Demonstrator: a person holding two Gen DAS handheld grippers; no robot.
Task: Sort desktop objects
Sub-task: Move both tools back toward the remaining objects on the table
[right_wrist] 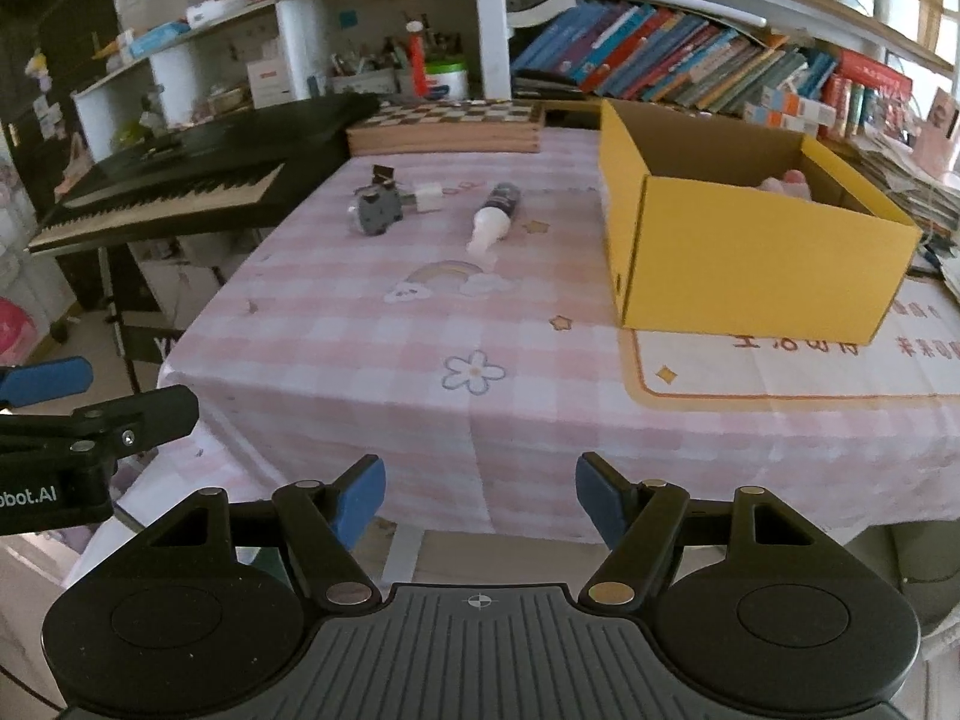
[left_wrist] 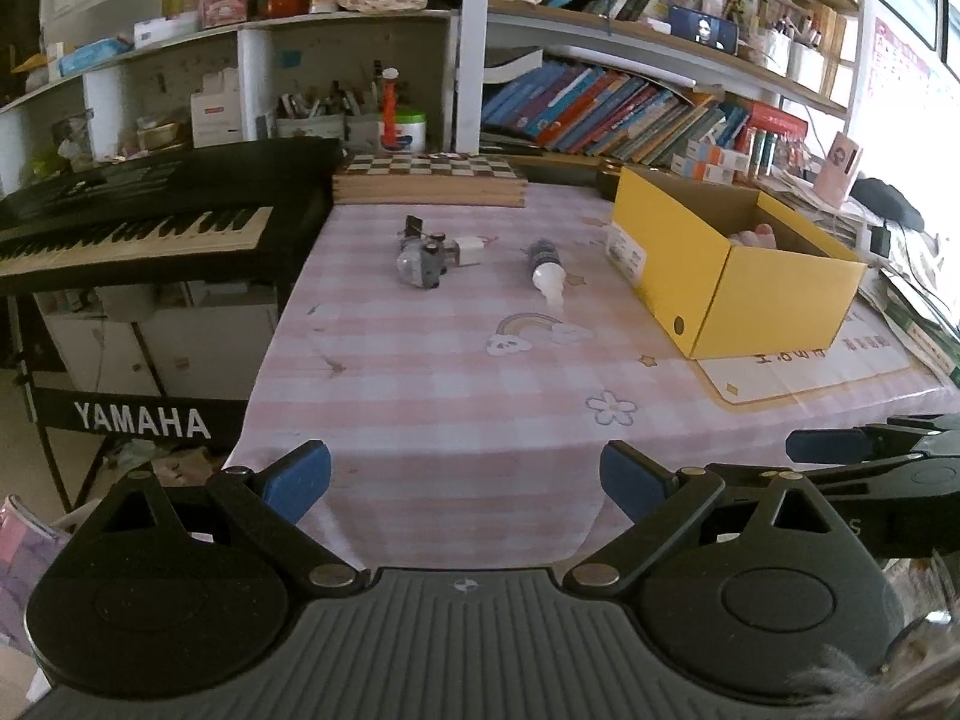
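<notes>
Both hand-held grippers hang at the near edge of the tabletop (left_wrist: 420, 396), at the bottom of each frame. The left hand-held gripper (left_wrist: 465, 480) is spread wide and empty, and so is the right hand-held gripper (right_wrist: 480, 495). Upper middle of the frame lie a grey gadget (left_wrist: 420, 264), a white charger (left_wrist: 467, 251) touching it, and a bottle (left_wrist: 545, 267) lying on its side. The yellow box (left_wrist: 720, 294) stands open at right.
</notes>
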